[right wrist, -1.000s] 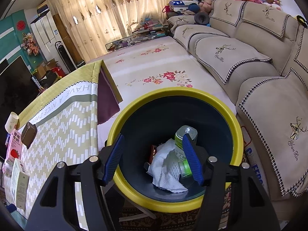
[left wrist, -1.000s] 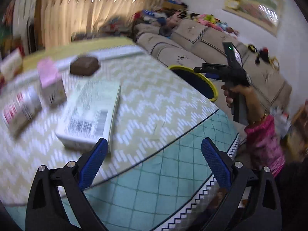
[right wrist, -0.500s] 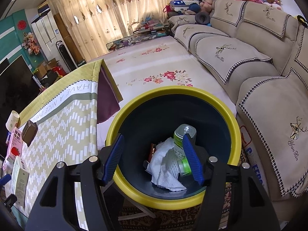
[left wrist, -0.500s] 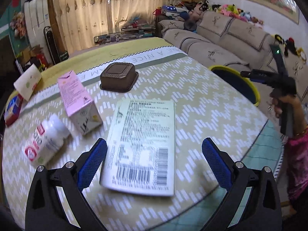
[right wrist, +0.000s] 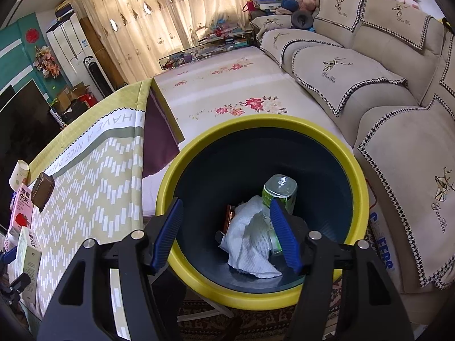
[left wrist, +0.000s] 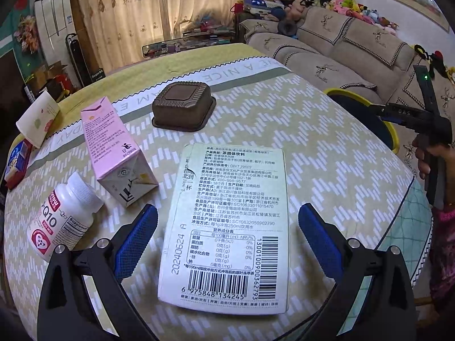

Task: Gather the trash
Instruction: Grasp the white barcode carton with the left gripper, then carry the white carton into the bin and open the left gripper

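My left gripper (left wrist: 227,238) is open, its blue pads either side of a flat pale green tea box (left wrist: 230,221) lying label-up on the table. Behind it are a pink carton (left wrist: 113,150), a white Q10 supplement bottle (left wrist: 62,221) and a brown plastic tray (left wrist: 183,108). My right gripper (right wrist: 227,233) is open and empty, held over the yellow-rimmed dark bin (right wrist: 361,199), which holds a crumpled white tissue (right wrist: 250,241) and a green can (right wrist: 280,193). The bin's rim (left wrist: 392,133) also shows in the left wrist view.
The table has a yellow-green zigzag cloth (left wrist: 312,142). A paper cup (left wrist: 38,119) and a red-blue packet (left wrist: 17,162) lie at its far left. A beige sofa (right wrist: 369,65) stands behind the bin. The other hand-held gripper (left wrist: 426,119) shows at the right.
My left gripper has swung left and moved in over the table, so the tea box now lies between its open pads. The right gripper has stayed over the bin.
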A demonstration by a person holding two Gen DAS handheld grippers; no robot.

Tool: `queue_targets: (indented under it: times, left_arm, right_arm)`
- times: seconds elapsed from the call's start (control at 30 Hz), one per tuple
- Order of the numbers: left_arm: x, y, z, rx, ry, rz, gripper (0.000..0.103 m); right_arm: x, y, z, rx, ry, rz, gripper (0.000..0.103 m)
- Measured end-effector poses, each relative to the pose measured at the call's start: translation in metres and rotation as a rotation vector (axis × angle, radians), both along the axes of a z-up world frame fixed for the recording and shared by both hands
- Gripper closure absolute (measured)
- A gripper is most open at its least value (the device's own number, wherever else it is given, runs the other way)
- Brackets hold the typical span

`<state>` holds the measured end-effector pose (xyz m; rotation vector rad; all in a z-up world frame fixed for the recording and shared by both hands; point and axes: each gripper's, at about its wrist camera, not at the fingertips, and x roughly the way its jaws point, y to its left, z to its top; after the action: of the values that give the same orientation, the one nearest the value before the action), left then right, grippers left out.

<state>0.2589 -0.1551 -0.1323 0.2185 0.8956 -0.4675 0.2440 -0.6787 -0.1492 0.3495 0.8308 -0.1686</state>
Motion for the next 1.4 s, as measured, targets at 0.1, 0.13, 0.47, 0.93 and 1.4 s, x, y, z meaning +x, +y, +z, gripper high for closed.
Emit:
queue_targets:
  times: [0.1,0.13,0.47,0.93,1.4]
  left_arm:
    - [0.004,-0.002,-0.004,-0.002,0.012,0.006,0.006]
    - [0.004,-0.003,-0.005,-0.001,0.014,0.007,0.008]
    - [0.004,-0.003,-0.008,-0.013,0.010,0.044,0.032]
    - [-0.011,-0.064,0.040,-0.050,-0.069,-0.082,0.032]
    - [0.003,-0.210,0.062,-0.057,-0.050,-0.334,0.032]
  right_arm:
    - [-0.004,0.002,0.001,0.007,-0.005,0.004,0.043]
    - [-0.005,0.002,0.002,0.010,-0.007,0.005,0.043]
    - [-0.037,0.007,0.014,0.033,-0.049,0.006,0.042]
    - [-0.112,-0.008,0.032,0.027,-0.133,-0.082,0.039]
    - [-0.159,-0.061,0.020,0.032,-0.131,-0.235,0.037]
